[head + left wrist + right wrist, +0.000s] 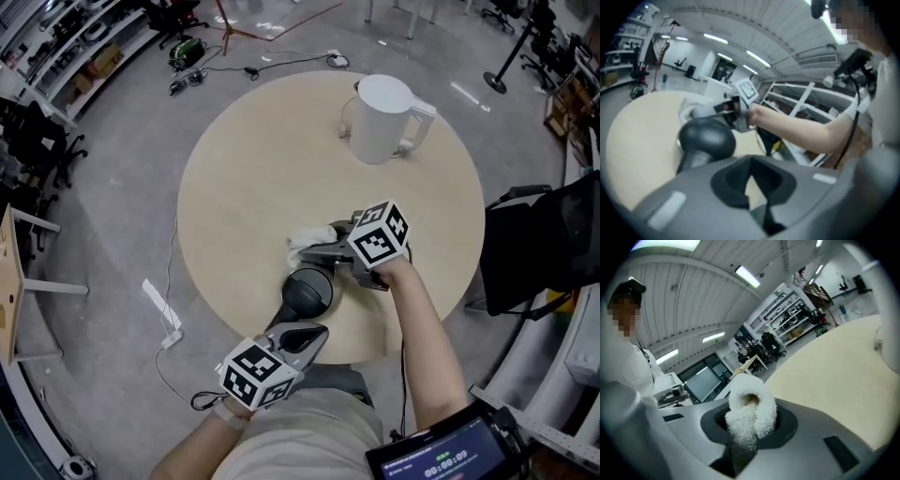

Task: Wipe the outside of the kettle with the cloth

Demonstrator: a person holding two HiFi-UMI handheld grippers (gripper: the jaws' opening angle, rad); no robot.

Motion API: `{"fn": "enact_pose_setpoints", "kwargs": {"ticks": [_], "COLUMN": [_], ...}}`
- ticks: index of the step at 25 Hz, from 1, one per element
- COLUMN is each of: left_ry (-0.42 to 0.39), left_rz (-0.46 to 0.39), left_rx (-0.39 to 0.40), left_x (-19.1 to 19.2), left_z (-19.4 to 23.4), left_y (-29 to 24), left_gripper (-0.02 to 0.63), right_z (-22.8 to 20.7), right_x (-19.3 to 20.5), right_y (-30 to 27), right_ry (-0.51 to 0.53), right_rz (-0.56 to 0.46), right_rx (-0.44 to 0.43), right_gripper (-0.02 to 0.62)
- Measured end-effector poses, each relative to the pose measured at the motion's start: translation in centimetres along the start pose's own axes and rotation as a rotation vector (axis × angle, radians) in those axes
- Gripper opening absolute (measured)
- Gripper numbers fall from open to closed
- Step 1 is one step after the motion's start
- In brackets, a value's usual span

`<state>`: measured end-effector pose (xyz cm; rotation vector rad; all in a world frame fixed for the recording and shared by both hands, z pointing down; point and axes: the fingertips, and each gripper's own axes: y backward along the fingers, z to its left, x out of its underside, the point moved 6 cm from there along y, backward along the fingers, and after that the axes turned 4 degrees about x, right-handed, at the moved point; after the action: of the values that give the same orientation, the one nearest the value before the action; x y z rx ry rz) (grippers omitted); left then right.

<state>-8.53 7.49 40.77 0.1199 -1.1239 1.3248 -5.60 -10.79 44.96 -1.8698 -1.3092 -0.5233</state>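
While one white kettle (pixel 382 117) is standing alone at the far side of the round pale table (pixel 244 187), two grippers are hovering well apart from it, toward the person; the right gripper (pixel 305 248) is clamping the single cloth (pixel 747 416), fluffy, white and bunched; the left gripper (pixel 314 333), farther still from the kettle, is holding its jaws nearly together on nothing, just beside one dark rounded object (pixel 307 292); the kettle is showing smooth plain sides and a handle; grey floor (pixel 122 159), cables (pixel 281 66) and shelving (pixel 84 47) are lying beyond it.
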Motion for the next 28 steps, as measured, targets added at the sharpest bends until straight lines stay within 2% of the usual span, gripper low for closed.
{"fn": "enact_pose_setpoints", "kwargs": {"ticks": [2,6,8,10,11,12,15,16,18,21,22,23,25,26,27,28], "left_ry": [-0.051,-0.052,-0.033,-0.049,-0.088,-0.159,-0.486,-0.562,-0.611,-0.608,-0.604,-0.598,-0.586,-0.583,-0.582,-0.584], "left_rz": [-0.036,-0.170,-0.242,-0.305,-0.297,-0.247,0.025,0.067,0.066,0.047,0.045,0.043,0.036,0.032,0.029,0.027], "left_rx": [-0.044,0.003,0.029,-0.025,-0.078,-0.139,-0.289,-0.315,-0.339,-0.352,-0.350,-0.347,-0.344,-0.346,-0.349,-0.351], "left_x": [-0.5,-1.5,-2.3,-3.6,-4.1,-4.4,-3.8,-3.6,-3.4,-3.4,-3.4,-3.5,-3.6,-3.6,-3.6,-3.6], "left_z": [1.5,3.6,3.9,4.2,4.5,4.7,4.5,4.3,4.2,4.3,4.3,4.4,4.5,4.5,4.5,4.5], "left_y": [1.7,5.1,6.5,7.2,7.0,6.3,3.7,3.1,2.9,3.0,2.9,2.8,2.7,2.7,2.8,2.8], "left_gripper": [0.001,0.002,0.002,0.002,0.002,0.000,0.000,0.000,0.000,0.000,0.000,0.000,0.000,0.000,0.000,0.000], "right_z": [0.8,3.5,4.7,6.0,6.8,7.8,10.5,10.5,8.2,2.2,1.9,3.0,7.1,8.2,7.9,6.2], "right_x": [2.2,8.4,11.1,12.5,12.7,12.7,11.2,10.9,12.4,18.6,19.0,17.8,13.0,11.6,11.7,13.5], "right_y": [2.0,5.1,5.3,4.9,4.6,4.4,4.1,3.8,2.2,-0.5,-0.7,-0.2,1.5,1.8,1.6,0.9], "right_ry": [-0.097,-0.318,-0.395,-0.446,-0.454,-0.447,-0.423,-0.447,-0.572,-0.886,-0.925,-0.879,-0.630,-0.525,-0.489,-0.539], "right_rz": [-0.105,-0.422,-0.516,-0.564,-0.573,-0.575,-0.650,-0.703,-0.797,-0.834,-0.841,-0.880,-1.015,-1.054,-1.055,-1.028], "right_rx": [-0.006,0.051,0.089,0.087,0.069,0.041,-0.095,-0.108,-0.029,0.241,0.301,0.308,0.233,0.224,0.260,0.325], "right_gripper": [0.081,0.081,0.081,0.081,0.081,0.081,0.081,0.081,0.081,0.081,0.081,0.080,0.081,0.081,0.081,0.081]}}
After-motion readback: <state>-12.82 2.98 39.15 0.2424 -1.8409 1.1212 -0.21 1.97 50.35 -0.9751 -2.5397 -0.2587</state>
